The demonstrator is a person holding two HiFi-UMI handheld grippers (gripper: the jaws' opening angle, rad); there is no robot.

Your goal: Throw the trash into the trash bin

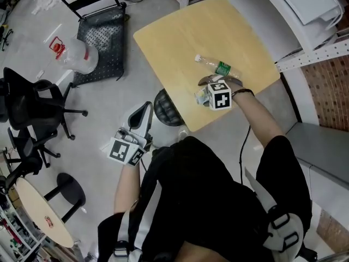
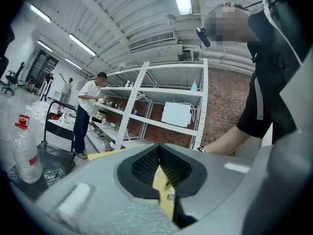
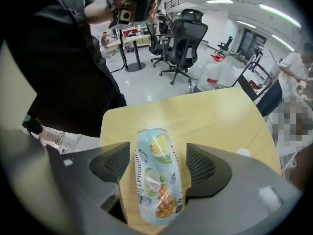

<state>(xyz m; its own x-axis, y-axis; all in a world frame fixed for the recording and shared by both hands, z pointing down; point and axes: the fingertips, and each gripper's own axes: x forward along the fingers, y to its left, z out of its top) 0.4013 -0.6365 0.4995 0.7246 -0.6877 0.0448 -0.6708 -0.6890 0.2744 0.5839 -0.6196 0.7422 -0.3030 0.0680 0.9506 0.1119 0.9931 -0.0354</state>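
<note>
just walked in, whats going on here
A person is clearing trash with a gripper in each hand. The right gripper points down over the wooden table, jaws open around a drink can lying there. The left gripper is shut and empty, held beside the table near the black trash bin. A plastic bottle also lies on the table.
</note>
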